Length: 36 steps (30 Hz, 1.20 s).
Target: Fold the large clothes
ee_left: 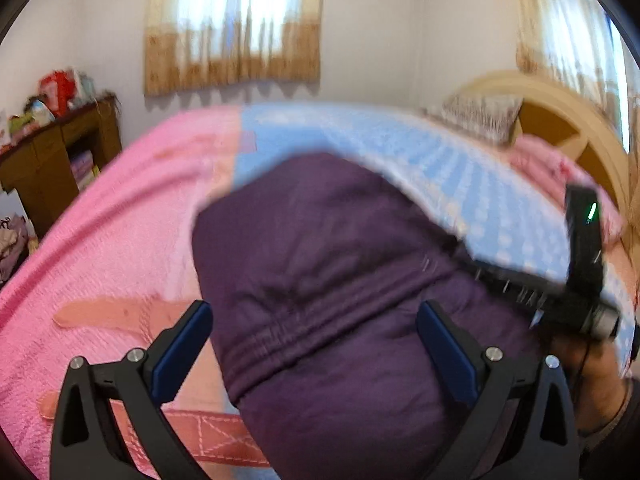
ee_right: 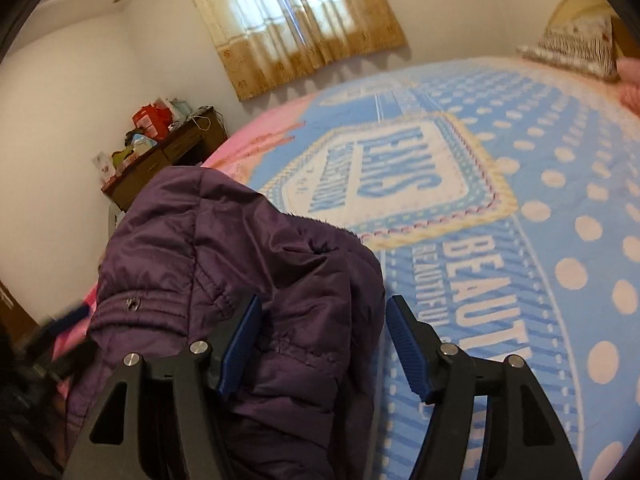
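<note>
Blue-padded fingers of the left gripper (ee_left: 314, 354) are spread wide above a purple padded jacket (ee_left: 340, 280), with nothing clasped between them. The right gripper (ee_right: 322, 346) is likewise seen released: its jaws stand apart over the jacket's edge, the left pad against the fabric and the right pad clear of it. The jacket is bunched in a heap on a bed cover (ee_right: 520, 208), near the cover's pink side, where a blue dotted panel with large lettering meets it. In the left wrist view, the right gripper's black body is seen just beside the jacket, over the blue panel. Beyond the jacket, a patterned pillow (ee_right: 576, 50) is propped near a rounded wooden headboard (ee_left: 560, 128). Past the pink side, a cluttered brown desk (ee_right: 160, 160) stands against the white wall. Gold-bordered curtains (ee_right: 296, 20) hang behind the bed.
</note>
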{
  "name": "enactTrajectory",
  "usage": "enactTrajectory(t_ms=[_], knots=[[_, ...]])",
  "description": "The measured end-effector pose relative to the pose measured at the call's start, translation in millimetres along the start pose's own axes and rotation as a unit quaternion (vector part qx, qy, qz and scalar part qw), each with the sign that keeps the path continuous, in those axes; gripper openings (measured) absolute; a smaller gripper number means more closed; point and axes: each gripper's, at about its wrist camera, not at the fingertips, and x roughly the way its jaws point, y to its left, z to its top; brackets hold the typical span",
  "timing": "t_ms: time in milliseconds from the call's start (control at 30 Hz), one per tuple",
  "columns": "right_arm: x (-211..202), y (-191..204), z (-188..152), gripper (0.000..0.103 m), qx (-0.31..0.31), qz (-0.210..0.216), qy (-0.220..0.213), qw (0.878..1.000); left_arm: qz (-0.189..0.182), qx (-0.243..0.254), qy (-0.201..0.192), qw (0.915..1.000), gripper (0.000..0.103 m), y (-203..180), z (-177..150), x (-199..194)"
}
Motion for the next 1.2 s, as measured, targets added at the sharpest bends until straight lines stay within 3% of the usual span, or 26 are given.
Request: enactTrajectory(t_ms=[100,300,433,533,633,733,833,900,1033,1067,1200], knots=[[14,-11,-4,0.065,0.016,0.011,0.013,1.0,-0.012,-0.024,0.004,0.9996,0.103,6,-6,11],[27,-24,-7,0.065,0.044,0.035,0.025,0.998,0.005,-0.021,-0.003,0.9998,0.103,-3,-8,19],[30,-27,-4,0.065,0.05,0.051,0.035,0.997,-0.005,-0.032,-0.001,0.9995,0.103,-1,-10,20],[26,-30,-3,0.065,0.053,0.075,0.033,0.995,-0.021,-0.04,-0.001,0.999,0.103,11,-6,6],[22,-35,-1,0.067,0.069,0.105,0.03,0.992,-0.04,-0.085,-0.014,0.9955,0.103,35,-14,-16],[26,-32,5,0.071,0.047,0.099,0.035,0.993,-0.092,-0.139,0.012,0.9859,0.103,60,-27,-15],[33,-32,11,0.079,0.026,0.094,0.047,0.994,-0.143,-0.212,0.033,0.9663,0.103,83,-40,-1],[41,-40,14,0.08,0.046,0.112,0.061,0.991,-0.187,-0.261,0.051,0.9458,0.103,91,-46,16],[48,-44,15,0.08,0.052,0.143,0.069,0.986,-0.241,-0.313,0.063,0.9166,0.103,95,-52,37],[49,-44,16,0.08,0.053,0.148,0.071,0.985,-0.247,-0.316,0.061,0.9139,0.103,93,-52,40],[59,-44,21,0.08,0.052,0.17,0.081,0.981,-0.251,-0.304,0.056,0.9173,0.103,87,-44,44]])
